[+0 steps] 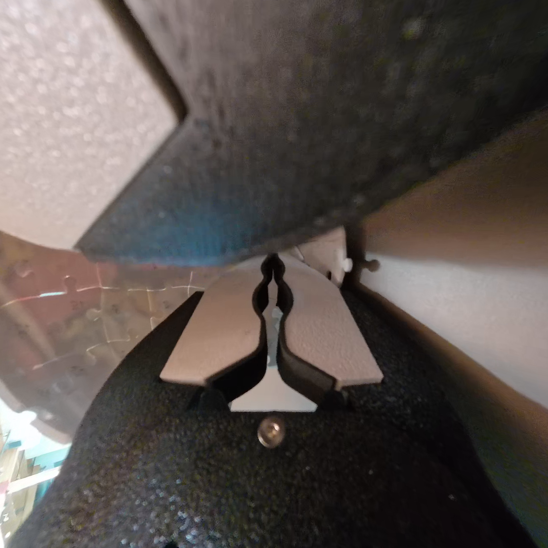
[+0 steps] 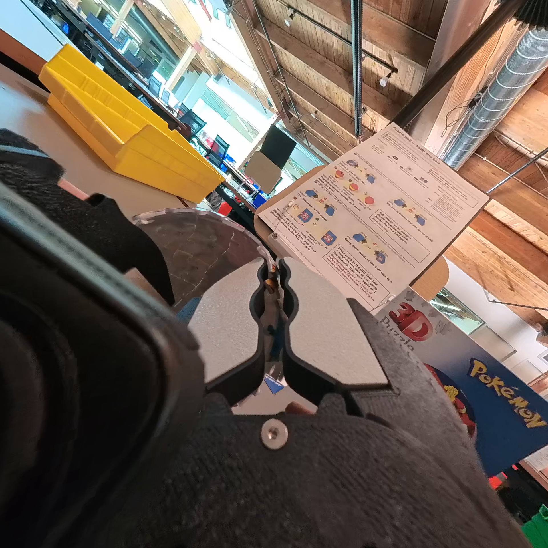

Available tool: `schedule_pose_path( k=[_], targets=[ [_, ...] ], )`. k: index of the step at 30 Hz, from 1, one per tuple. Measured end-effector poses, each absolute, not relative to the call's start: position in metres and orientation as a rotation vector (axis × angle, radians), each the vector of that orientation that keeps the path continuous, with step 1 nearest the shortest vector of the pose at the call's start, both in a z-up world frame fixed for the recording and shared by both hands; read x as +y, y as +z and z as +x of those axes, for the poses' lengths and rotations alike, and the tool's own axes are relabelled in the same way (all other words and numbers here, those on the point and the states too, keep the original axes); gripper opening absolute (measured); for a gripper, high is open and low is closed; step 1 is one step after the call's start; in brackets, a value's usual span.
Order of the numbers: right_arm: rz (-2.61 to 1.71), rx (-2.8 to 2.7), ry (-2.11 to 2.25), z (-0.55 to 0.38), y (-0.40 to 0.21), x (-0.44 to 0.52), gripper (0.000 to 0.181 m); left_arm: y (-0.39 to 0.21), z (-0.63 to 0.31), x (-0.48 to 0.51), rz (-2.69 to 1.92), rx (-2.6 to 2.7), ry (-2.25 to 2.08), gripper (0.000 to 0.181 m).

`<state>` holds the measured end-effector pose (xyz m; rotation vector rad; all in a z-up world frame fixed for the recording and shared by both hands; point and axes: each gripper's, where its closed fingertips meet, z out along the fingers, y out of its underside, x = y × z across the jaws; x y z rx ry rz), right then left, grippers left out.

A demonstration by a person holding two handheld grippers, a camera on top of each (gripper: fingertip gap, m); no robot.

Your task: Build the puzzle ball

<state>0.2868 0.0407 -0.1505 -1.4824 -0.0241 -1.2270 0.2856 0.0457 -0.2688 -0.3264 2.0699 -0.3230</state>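
The partly built puzzle ball is a curved shell of joined pieces. It shows grey and hollow in the right wrist view (image 2: 204, 249) and reddish at the left in the left wrist view (image 1: 103, 311). My right gripper (image 2: 274, 264) is shut on a thin printed puzzle piece (image 2: 271, 286) at the shell's rim. My left gripper (image 1: 274, 268) is shut on a thin edge of the shell, seen edge-on between its pads. White pieces (image 1: 326, 258) show just right of its tips. The left gripper's dark body (image 2: 59, 326) fills the left of the right wrist view. The right gripper's body (image 1: 296, 118) hangs close above.
Yellow bins (image 2: 127, 133) stand stacked on the table at the back left. A printed instruction sheet (image 2: 376, 213) stands on a board at the right. A blue puzzle box (image 2: 474, 400) stands below it. The two grippers are almost touching. My hands' fingertips stand some 11 cm from each other.
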Motion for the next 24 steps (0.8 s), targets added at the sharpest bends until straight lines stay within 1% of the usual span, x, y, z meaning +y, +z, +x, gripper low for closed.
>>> schedule_pose_path(
  k=[9, 10, 13, 15, 24],
  targets=[
    [-1.481, -0.015, -1.232, 0.287, -0.151, 0.039, 0.007, -0.238, 0.265, 0.052, -0.339, 1.911, -0.457, 0.001],
    [-1.48, -0.013, -1.23, 0.287, -0.151, 0.039, 0.007, -0.237, 0.261, 0.054, -0.351, 1.918, -0.472, 0.001],
    [-1.479, -0.01, -1.224, 0.287, -0.151, 0.039, 0.007, -0.255, 0.252, 0.059, -0.412, 2.036, -0.487, 0.009],
    [-1.479, -0.011, -1.223, 0.287, -0.151, 0.04, 0.007, -0.26, 0.25, 0.058, -0.428, 2.062, -0.496, 0.007],
    [-1.475, -0.007, -1.208, 0.287, -0.151, 0.04, 0.007, -0.258, 0.267, 0.046, -0.438, 2.063, -0.486, 0.013]
  ],
)
